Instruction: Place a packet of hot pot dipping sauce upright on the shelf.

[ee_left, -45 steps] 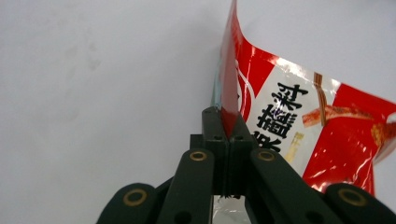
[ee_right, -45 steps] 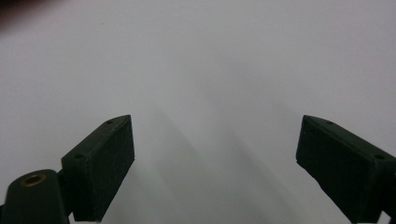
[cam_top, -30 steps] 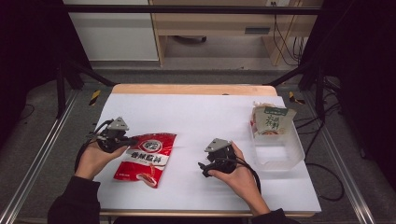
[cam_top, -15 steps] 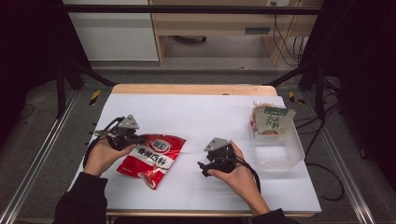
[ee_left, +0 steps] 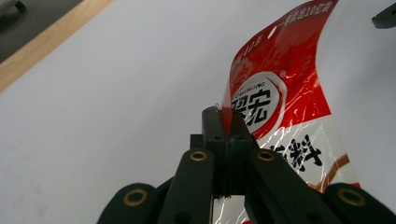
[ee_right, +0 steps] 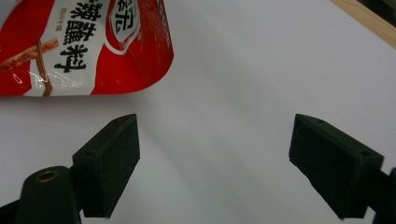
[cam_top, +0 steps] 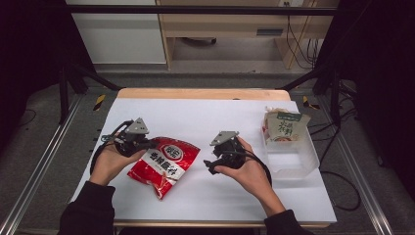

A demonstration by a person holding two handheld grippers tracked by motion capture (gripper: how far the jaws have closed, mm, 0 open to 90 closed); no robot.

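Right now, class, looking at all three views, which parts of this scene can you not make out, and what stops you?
- Red pouch: its lower end, cut off by the left gripper view's bottom edge and hidden behind the left gripper.
- Green-labelled packet in the clear bin: print too small, high view.
- Right gripper: jaw tips hidden by its own body in the high view.

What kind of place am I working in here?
Probably a lab recording bench, not a kitchen: a white-topped table edged by metal frame rails, with loose cables on the floor behind and dark curtains at the sides.
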